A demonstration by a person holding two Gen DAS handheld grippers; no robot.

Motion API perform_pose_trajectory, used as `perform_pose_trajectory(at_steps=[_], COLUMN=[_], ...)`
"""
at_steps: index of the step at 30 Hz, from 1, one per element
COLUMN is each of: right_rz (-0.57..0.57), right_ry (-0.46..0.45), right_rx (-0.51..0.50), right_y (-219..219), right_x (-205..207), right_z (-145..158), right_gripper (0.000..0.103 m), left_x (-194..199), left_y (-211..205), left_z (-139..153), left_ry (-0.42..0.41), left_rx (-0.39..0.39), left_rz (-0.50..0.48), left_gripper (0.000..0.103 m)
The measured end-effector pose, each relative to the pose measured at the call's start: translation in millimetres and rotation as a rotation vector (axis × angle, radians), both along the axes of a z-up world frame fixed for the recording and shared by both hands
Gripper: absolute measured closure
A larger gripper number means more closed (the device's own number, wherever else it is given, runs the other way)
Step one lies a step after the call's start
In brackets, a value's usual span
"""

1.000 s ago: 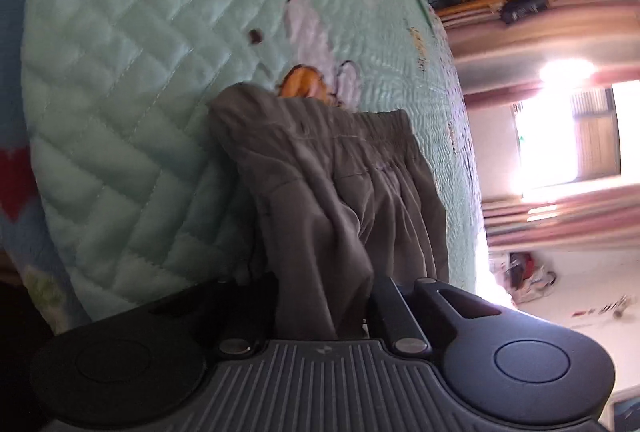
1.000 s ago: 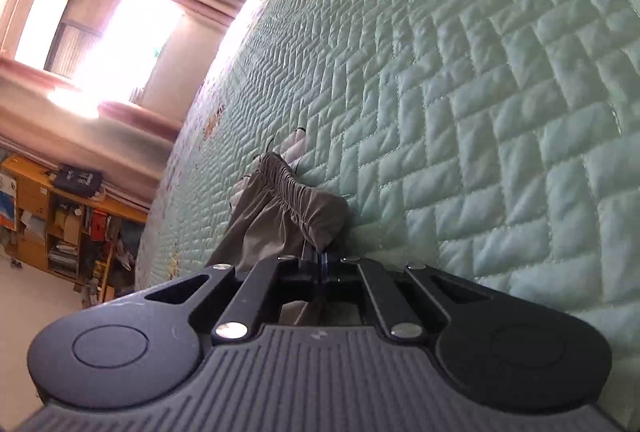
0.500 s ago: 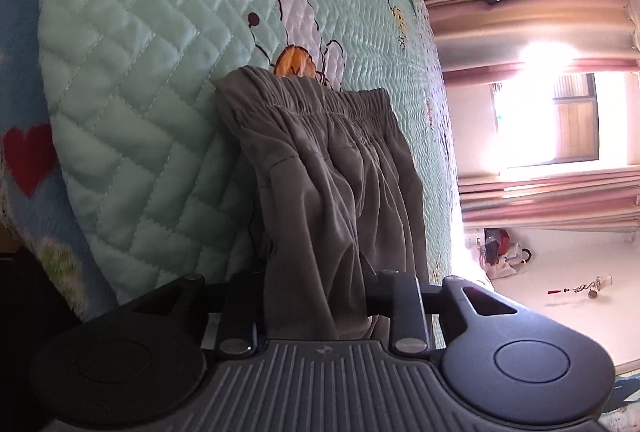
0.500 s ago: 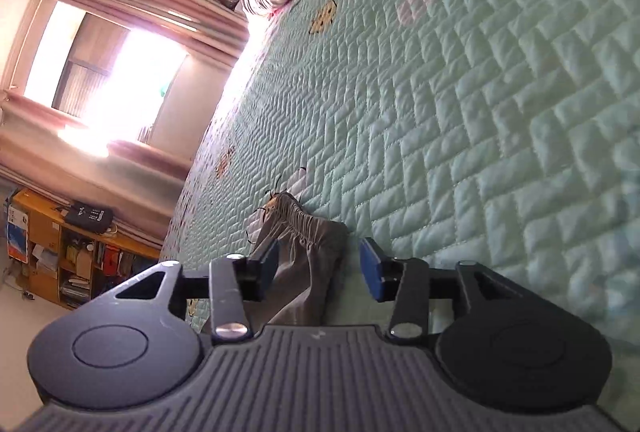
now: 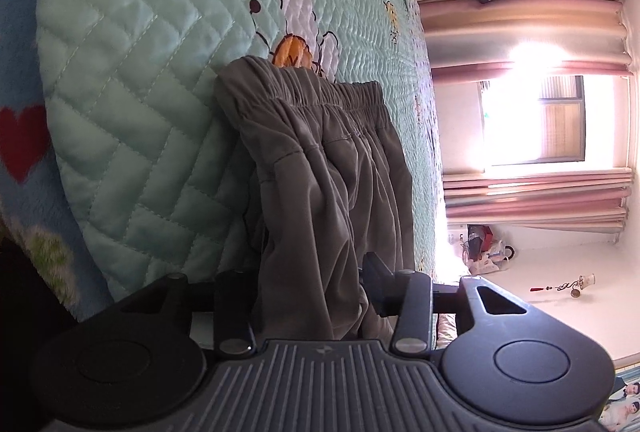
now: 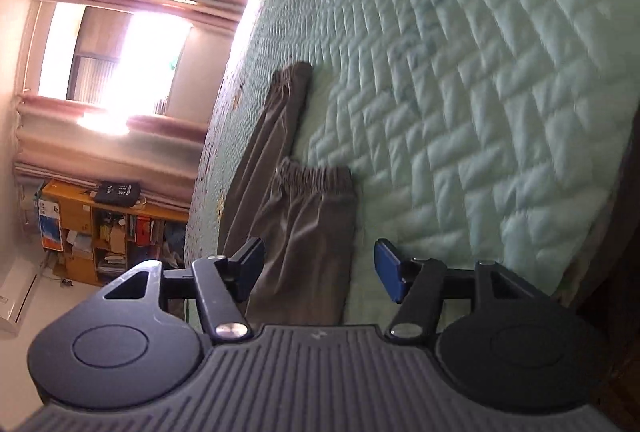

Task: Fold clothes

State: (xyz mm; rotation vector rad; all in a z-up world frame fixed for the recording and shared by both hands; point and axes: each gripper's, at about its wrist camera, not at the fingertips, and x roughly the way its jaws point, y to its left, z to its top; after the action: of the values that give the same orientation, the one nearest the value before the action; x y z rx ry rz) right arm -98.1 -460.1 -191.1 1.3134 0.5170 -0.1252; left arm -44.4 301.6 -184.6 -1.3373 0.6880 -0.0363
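Grey trousers (image 5: 328, 172) lie folded on the green quilted bed (image 5: 140, 52), near its edge; left gripper (image 5: 312, 288) fingers opening, cloth between them, unpinched. Right gripper (image 6: 320, 268) fingers opening, trousers (image 6: 304, 228) between, untouched.

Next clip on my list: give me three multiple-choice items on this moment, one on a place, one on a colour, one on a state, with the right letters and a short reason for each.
1. Where do the trousers lie?
A. on the quilt
B. on the wooden shelf
C. on the floor

2. What colour are the trousers?
A. red
B. grey-brown
C. white

3. How do the right gripper jaws stand?
A. shut on cloth
B. apart, opening
C. shut, holding nothing

Key: 1 A, cloth lies flat on the mint quilting. 2 B, a dull grey-brown in both views. 3 B, blue pads stand wide, neither pressing the cloth.
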Motion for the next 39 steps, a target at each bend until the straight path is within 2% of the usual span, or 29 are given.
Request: perform_pose_trajectory(at_steps=[7,8,9,10,11,12,14,17,18,19,21,23,24,25,26,27,29,33,34,35,37,39], right_rz=[-0.061,-0.059,-0.052,-0.047,-0.045,-0.072,-0.126,-0.214,-0.213,-0.212,-0.185,-0.163,-0.156,-0.165,-0.177,-0.189,-0.196,-0.152,-0.145,-0.138,-0.135,-0.12], right_ry=[-0.041,-0.036,-0.025,-0.018,-0.014,-0.029,-0.058,-0.039,-0.01,0.019,0.084,0.128,0.138,0.141,0.126,0.111,0.068,0.061,0.058,0.055,0.051,0.051], right_rx=[-0.099,-0.115,-0.128,-0.145,-0.164,-0.197,-0.263,-0.354,-0.339,-0.324,-0.269,-0.232,-0.244,-0.257,-0.252,-0.247,-0.236,-0.23,-0.231,-0.232,-0.24,-0.261], right_y=[5.0,5.1,3.9,2.7,1.2,-2.3,-9.2,-21.7,-28.8,-36.0,-46.3,-42.1,-38.0,-34.3,-32.2,-30.1,-26.5,-12.8,-9.3,-5.9,-1.3,2.9], right_x=[49.0,52.9,53.7,51.0,46.9,32.7,4.0,-44.3,-51.7,-59.2,-63.8,-59.4,-58.3,-58.8,-60.1,-61.4,-64.7,-60.1,-58.6,-57.1,-54.7,-50.6], right_z=[-0.1,2.7,6.3,10.9,16.2,26.6,47.2,73.9,68.8,63.6,44.8,24.2,19.8,18.9,18.4,17.9,17.1,13.3,10.7,8.2,5.8,9.5], right_gripper=[0.041,0.041,0.047,0.079,0.1,0.101,0.101,0.101,0.1,0.095,0.089,0.089,0.088,0.083,0.071,0.065,0.045,0.043,0.043,0.043,0.044,0.047], left_x=[3.2,3.4,2.8,2.2,2.0,1.0,-0.9,-12.7,-15.7,-17.6,-19.1,-20.1,-20.2,-20.4,-21.2,-21.6,-22.0,-21.8,-21.8,-21.1,-19.7,-22.9], left_y=[3.4,3.3,3.6,3.9,4.5,5.7,8.1,13.5,15.2,15.7,15.4,13.9,13.3,12.8,14.8,15.4,16.1,13.2,12.7,12.1,11.0,12.4], left_z=[-2.0,-2.3,-2.0,-1.7,-0.9,0.5,3.3,3.2,1.0,-2.7,-10.1,-9.6,-8.2,-6.8,-6.8,-7.1,-9.4,-8.8,-7.8,-6.6,-4.2,-4.6], left_ry=[-0.006,-0.007,-0.009,-0.011,-0.011,-0.007,0.001,-0.011,-0.011,-0.011,-0.005,-0.006,-0.007,-0.009,-0.009,-0.012,-0.022,-0.029,-0.028,-0.022,-0.009,-0.005], left_rx=[-0.024,-0.026,-0.025,-0.023,-0.019,-0.014,-0.002,-0.015,-0.023,-0.034,-0.053,-0.053,-0.047,-0.042,-0.04,-0.044,-0.057,-0.058,-0.049,-0.031,0.006,0.013], left_rz=[-0.002,-0.002,-0.002,-0.003,-0.006,-0.007,-0.008,0.013,0.02,0.021,0.022,0.014,0.004,-0.006,-0.013,-0.014,-0.013,-0.002,0.0,-0.001,-0.003,0.006], left_gripper=[0.057,0.057,0.057,0.057,0.058,0.06,0.061,0.062,0.062,0.063,0.067,0.067,0.066,0.065,0.064,0.062,0.057,0.055,0.057,0.064,0.085,0.092])
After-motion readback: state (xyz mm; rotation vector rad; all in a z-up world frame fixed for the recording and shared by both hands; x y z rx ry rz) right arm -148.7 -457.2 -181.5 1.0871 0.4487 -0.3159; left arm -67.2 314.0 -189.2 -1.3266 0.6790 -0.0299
